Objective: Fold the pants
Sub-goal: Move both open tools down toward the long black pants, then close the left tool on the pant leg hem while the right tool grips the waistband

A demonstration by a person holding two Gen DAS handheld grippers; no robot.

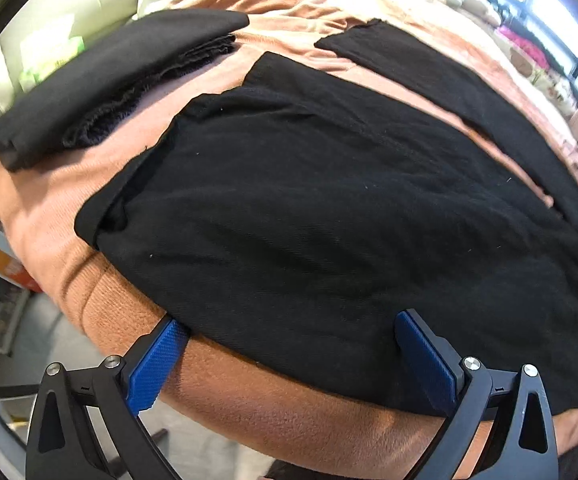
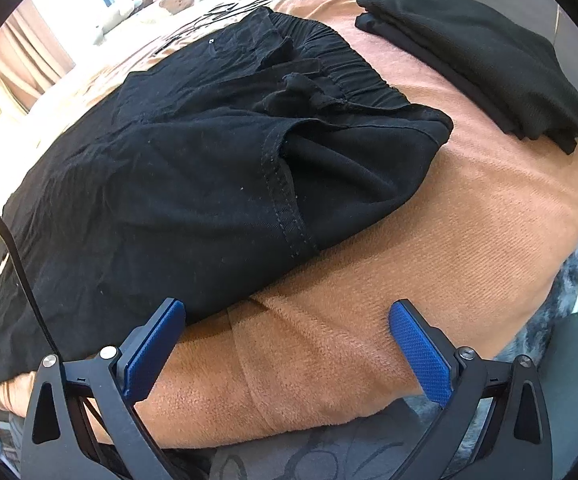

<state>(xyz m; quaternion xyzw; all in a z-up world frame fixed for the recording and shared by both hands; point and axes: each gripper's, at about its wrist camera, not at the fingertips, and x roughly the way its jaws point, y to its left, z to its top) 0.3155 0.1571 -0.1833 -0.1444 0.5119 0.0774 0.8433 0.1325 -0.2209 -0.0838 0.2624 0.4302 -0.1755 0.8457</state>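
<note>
Two grippers are in my hands, and both have their blue-padded jaws spread wide with nothing pinched between them. My left gripper (image 1: 291,354) hangs at the near edge of the bed, where the black pants (image 1: 329,220) lie spread flat on the orange blanket (image 1: 101,200); the hem of the cloth runs between its fingers, but the pads do not press on it. The two legs stretch away from me with a strip of blanket showing between them. My right gripper (image 2: 287,344) sits over bare blanket (image 2: 469,220) just beside the waist end of the pants (image 2: 169,200), its left finger close to the fabric edge; I can see the gathered elastic waistband (image 2: 341,68) and a stitched seam. A folded black garment (image 2: 489,56) rests apart from the pants near the bed's corner, also visible from my left camera (image 1: 109,80).
</note>
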